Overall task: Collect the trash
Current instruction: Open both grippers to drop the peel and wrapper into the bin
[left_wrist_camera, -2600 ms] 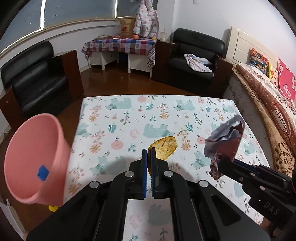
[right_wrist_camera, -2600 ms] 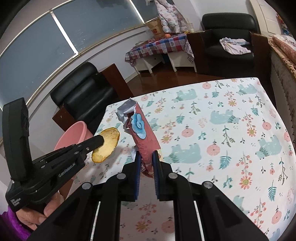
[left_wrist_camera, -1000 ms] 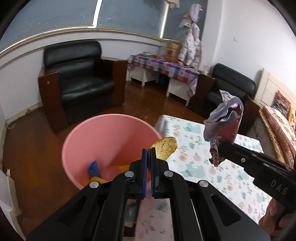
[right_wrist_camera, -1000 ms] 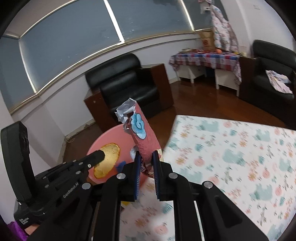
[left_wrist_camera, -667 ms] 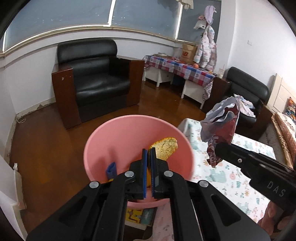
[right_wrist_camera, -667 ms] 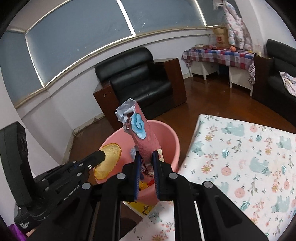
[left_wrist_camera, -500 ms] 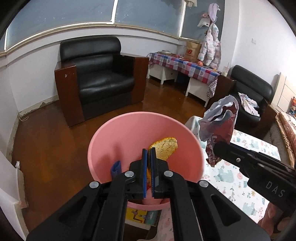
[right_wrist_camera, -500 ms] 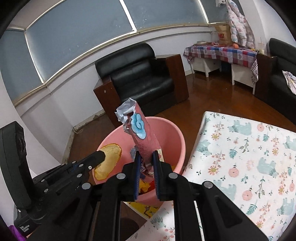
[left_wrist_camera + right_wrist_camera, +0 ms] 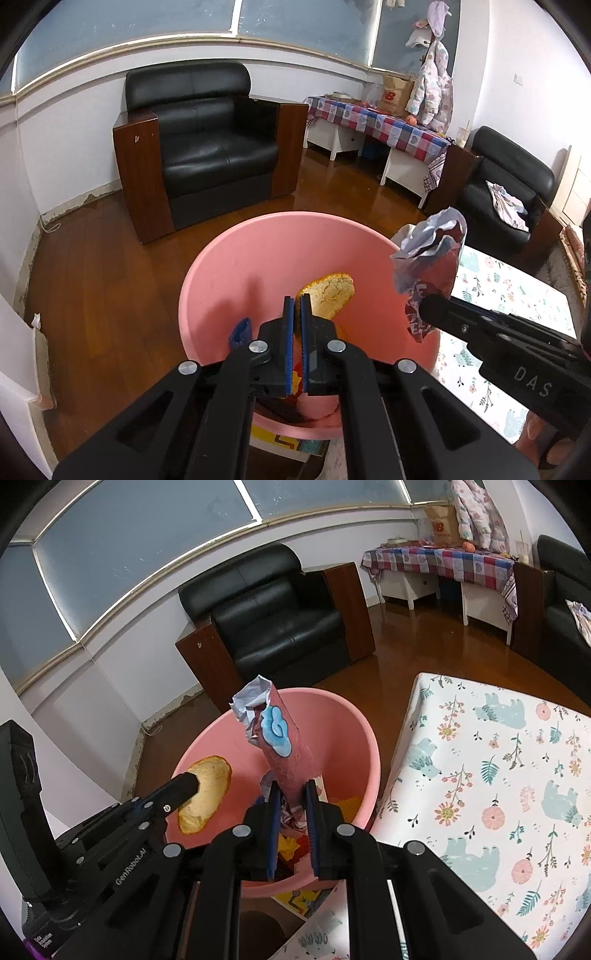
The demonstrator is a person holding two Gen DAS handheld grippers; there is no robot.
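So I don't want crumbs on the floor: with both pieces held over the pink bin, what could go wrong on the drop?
The wrapper in the right claw stands tall near the pink bin rim beside the table; it might tip outside. The cracker in the left claw looks brittle and could crumble.

Over the bucket (image 9: 229, 266): cracker (image 9: 330, 295) left, wrapper (image 9: 432, 266) right. Beside the bucket's right: table edge (image 9: 410, 738). Behind: armchair (image 9: 207, 147).

A black armchair (image 9: 207, 147) stands near a checked-cloth table (image 9: 373, 122).
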